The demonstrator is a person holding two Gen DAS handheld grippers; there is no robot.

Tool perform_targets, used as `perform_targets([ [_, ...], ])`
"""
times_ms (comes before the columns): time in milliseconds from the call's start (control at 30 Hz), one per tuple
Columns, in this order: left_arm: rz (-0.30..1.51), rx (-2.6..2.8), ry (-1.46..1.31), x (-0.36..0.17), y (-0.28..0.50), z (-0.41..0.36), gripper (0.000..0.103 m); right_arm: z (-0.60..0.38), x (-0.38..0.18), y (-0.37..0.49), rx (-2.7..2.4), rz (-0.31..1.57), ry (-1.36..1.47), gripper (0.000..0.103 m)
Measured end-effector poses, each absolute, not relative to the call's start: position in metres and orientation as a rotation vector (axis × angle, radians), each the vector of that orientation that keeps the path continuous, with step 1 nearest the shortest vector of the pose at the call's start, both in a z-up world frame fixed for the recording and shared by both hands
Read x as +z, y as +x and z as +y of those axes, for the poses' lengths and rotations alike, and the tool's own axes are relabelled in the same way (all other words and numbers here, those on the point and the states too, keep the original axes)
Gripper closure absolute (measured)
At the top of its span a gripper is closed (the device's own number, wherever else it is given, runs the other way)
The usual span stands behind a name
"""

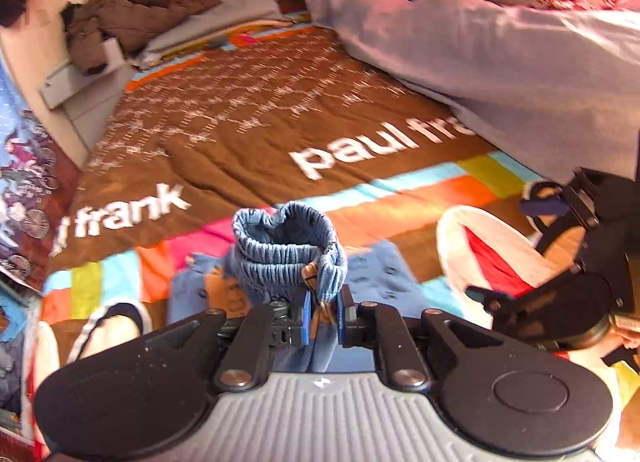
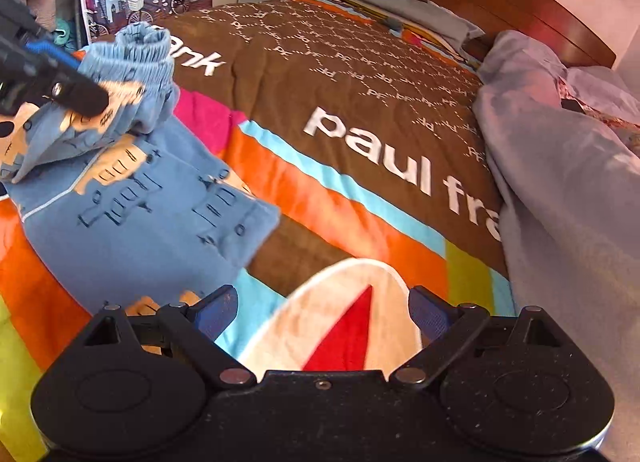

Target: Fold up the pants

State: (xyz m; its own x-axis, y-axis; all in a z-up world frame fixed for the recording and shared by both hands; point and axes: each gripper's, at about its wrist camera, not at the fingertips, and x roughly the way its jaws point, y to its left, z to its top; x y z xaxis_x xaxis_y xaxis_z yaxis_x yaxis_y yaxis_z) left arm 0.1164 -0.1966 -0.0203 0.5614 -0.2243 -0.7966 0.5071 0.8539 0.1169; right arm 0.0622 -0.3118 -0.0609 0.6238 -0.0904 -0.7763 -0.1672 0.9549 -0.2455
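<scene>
Small blue pants point(image 2: 140, 213) with tan and dark prints lie at the near left of the bedspread point(image 2: 360, 73). Their gathered elastic waistband point(image 1: 288, 250) is lifted and bunched. My left gripper point(image 1: 324, 314) is shut on that waistband, with blue cloth pinched between its pads. In the right wrist view the left gripper point(image 2: 52, 77) shows at the upper left, holding the raised waistband. My right gripper point(image 2: 324, 314) stands open over a white and red patch of the bedspread, to the right of the pants. Nothing is between its blue fingers point(image 2: 218, 310).
The bed carries a brown cover with white lettering and coloured stripes. A crumpled grey blanket point(image 2: 560, 201) fills its right side. At the head are flat grey pillows point(image 1: 224, 21), a brown jacket heap point(image 1: 132, 9) and a wooden headboard point(image 2: 520, 1). A pale nightstand point(image 1: 80, 89) stands left.
</scene>
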Motion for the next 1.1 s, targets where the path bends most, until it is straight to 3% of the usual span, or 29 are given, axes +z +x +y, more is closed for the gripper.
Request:
perform_targets([
  [567, 0.992, -0.525, 0.434, -0.077, 0.108, -0.241, 0.087, -0.354, -0.076, 0.062, -0.008, 0.933, -0.242, 0.013],
  [667, 1.019, -0.551, 0.419, -0.082, 0.107, -0.240, 0.079, -0.355, -0.075, 0.063, -0.010, 0.935, -0.240, 0.013],
  [767, 1.016, -0.593, 0.383, -0.077, 0.102, -0.237, 0.063, -0.356, -0.072, 0.064, -0.018, 0.932, -0.241, 0.013],
  [967, 1.024, -0.602, 0.257, -0.056, 0.090, -0.219, 0.061, -0.354, -0.066, 0.064, -0.028, 0.933, -0.244, 0.013],
  [1100, 1.039, -0.469, 0.134, -0.047, 0.095, -0.191, 0.035, -0.346, -0.059, 0.067, -0.021, 0.925, -0.239, 0.006],
])
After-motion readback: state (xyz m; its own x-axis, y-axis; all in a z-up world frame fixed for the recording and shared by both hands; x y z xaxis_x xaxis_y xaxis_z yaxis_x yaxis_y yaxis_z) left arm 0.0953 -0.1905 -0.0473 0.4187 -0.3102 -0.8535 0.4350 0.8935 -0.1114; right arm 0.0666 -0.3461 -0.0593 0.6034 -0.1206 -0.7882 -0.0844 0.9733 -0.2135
